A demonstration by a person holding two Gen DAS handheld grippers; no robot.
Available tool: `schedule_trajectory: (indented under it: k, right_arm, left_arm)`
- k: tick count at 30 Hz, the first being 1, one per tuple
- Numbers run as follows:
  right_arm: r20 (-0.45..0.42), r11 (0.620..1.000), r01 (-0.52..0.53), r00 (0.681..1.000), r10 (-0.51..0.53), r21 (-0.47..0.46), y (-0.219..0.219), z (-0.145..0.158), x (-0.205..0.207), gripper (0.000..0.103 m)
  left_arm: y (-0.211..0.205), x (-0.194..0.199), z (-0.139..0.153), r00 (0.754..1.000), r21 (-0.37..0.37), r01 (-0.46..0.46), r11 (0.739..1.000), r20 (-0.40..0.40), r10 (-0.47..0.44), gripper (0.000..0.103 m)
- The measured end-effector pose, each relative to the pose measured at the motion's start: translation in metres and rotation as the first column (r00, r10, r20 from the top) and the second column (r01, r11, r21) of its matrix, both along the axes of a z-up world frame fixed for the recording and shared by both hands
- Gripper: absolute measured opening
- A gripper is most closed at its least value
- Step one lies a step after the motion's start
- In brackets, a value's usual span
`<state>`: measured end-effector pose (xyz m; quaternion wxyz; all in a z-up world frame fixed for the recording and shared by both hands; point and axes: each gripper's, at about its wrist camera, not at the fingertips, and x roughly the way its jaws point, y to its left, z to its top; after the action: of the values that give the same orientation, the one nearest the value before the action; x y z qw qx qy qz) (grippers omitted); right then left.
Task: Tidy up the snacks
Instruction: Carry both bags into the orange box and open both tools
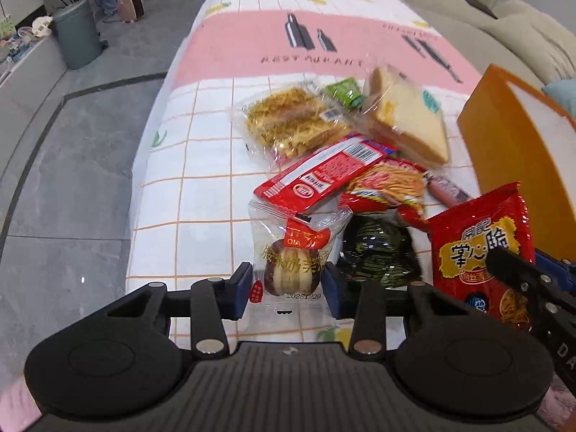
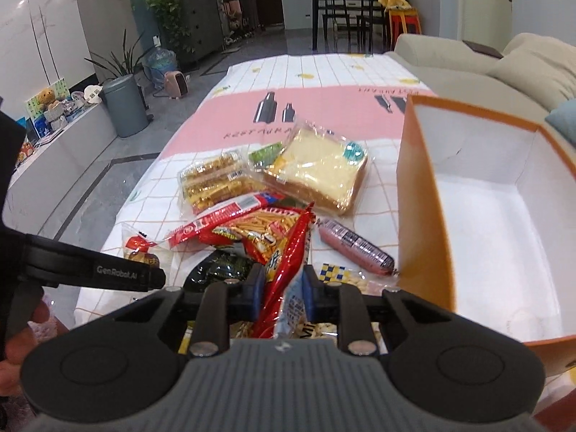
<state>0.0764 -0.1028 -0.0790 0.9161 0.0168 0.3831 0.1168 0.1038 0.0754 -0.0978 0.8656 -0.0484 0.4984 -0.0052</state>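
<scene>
A pile of snacks lies on the tablecloth [image 1: 201, 187]. My left gripper [image 1: 287, 289] is open, its fingers on either side of a clear cookie packet [image 1: 291, 262]. My right gripper [image 2: 279, 289] is shut on a red crisp bag [image 2: 288, 252], held above the table; the bag also shows in the left wrist view [image 1: 482, 252]. The open orange box [image 2: 486, 216] stands at the right and looks empty. In the pile are a wrapped sandwich [image 2: 316, 169], a yellow cracker pack [image 2: 212, 180], a long red pack [image 1: 324, 172], a sausage [image 2: 354, 244] and a dark packet [image 1: 378, 248].
A beige sofa [image 2: 504, 64] runs along the table's right side. A grey bin [image 2: 124, 104], plants and a low shelf stand on the floor at the left. A small yellow checked packet [image 2: 334, 273] lies near the box's front corner.
</scene>
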Motion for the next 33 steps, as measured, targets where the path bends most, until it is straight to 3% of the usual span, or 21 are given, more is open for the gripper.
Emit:
schedule_trajectory:
  k: [11, 22, 28, 33]
  right_arm:
    - [0.136, 0.999, 0.024, 0.990, -0.027, 0.029, -0.024, 0.053, -0.031, 0.019]
    - [0.216, 0.982, 0.181, 0.958, -0.190, 0.061, -0.105, 0.103, -0.039, 0.019]
    - [0.152, 0.955, 0.288, 0.943, -0.296, 0.073, -0.158, 0.095, -0.028, 0.019]
    - [0.052, 0.945, 0.313, 0.946, -0.319, 0.099, -0.188, 0.077, -0.014, 0.019]
  left_arm:
    - [-0.027, -0.030, 0.060, 0.995, -0.069, 0.056, 0.996, 0.080, -0.050, 0.046]
    - [-0.117, -0.005, 0.110, 0.960, -0.117, 0.260, 0.958, 0.138, -0.244, 0.046]
    - [-0.181, 0.019, 0.107, 0.922, -0.099, 0.379, 0.920, 0.122, -0.367, 0.046]
    - [-0.217, 0.030, 0.095, 0.908, -0.078, 0.419, 0.905, 0.057, -0.416, 0.046]
